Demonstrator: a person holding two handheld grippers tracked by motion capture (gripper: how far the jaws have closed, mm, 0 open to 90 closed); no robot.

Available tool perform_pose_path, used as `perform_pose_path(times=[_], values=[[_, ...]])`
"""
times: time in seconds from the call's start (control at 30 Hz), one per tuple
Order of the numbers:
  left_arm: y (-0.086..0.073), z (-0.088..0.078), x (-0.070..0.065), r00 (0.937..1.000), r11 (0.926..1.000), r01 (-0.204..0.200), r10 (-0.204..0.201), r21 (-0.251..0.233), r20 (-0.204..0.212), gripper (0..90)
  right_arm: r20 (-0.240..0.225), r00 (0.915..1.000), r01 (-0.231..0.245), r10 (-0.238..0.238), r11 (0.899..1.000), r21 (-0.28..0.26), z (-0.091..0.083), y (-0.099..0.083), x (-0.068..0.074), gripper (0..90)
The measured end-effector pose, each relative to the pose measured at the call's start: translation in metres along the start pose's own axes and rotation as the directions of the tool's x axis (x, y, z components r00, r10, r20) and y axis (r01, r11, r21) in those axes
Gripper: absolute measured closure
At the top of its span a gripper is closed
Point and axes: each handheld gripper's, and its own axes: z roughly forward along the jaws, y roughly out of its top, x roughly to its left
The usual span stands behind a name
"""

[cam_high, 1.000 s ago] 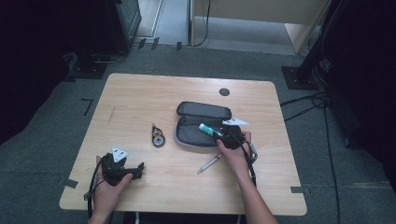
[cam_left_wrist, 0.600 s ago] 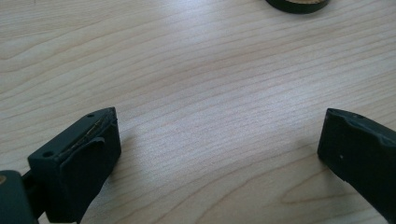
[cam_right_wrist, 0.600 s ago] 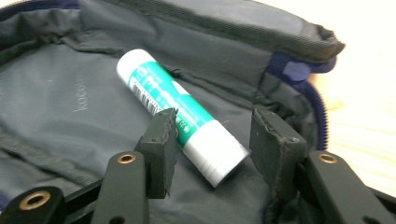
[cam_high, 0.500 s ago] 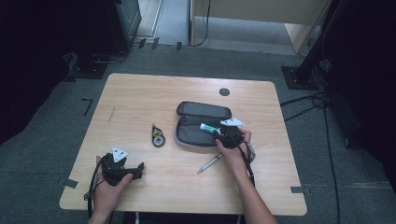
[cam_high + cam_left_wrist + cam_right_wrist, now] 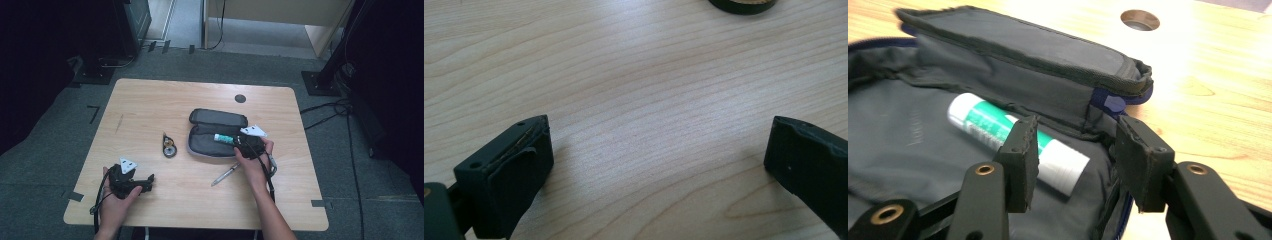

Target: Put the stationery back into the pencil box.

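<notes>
An open dark grey pencil case (image 5: 210, 145) (image 5: 908, 135) lies right of the table's middle, its lid folded back. A white and green glue stick (image 5: 225, 138) (image 5: 983, 122) rests inside it. My right gripper (image 5: 241, 144) (image 5: 1075, 131) is at the case's right end, low over the lining. Its jaws stand apart around the stick's white end, and the right jaw is clear of the stick. My left gripper (image 5: 148, 183) (image 5: 659, 130) rests near the front left of the table, open wide over bare wood.
A silver pen (image 5: 224, 174) lies on the wooden table (image 5: 150, 105) in front of the case. A small round black and gold object (image 5: 169, 148) (image 5: 744, 5) sits left of the case. A round cable hole (image 5: 240, 98) (image 5: 1140, 19) is behind the case.
The right hand has shifted only slightly at the case's end. The glue stick, the case and the left gripper stay where they were.
</notes>
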Motion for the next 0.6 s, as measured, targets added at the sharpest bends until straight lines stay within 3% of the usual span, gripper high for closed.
perform_pose_path(times=[0.23,0.6], values=[[0.000,0.000,0.000,1.0000,1.0000,0.000,0.000,0.000,0.000,0.0,-0.040,0.9991,-0.015,0.014,1.000,-0.021,-0.028,-0.007,-0.003,48.0],[0.000,0.000,0.000,1.0000,1.0000,0.000,0.000,0.000,0.000,0.0,-0.064,0.9968,-0.051,0.049,0.998,-0.034,-0.060,-0.034,-0.001,36.6]])
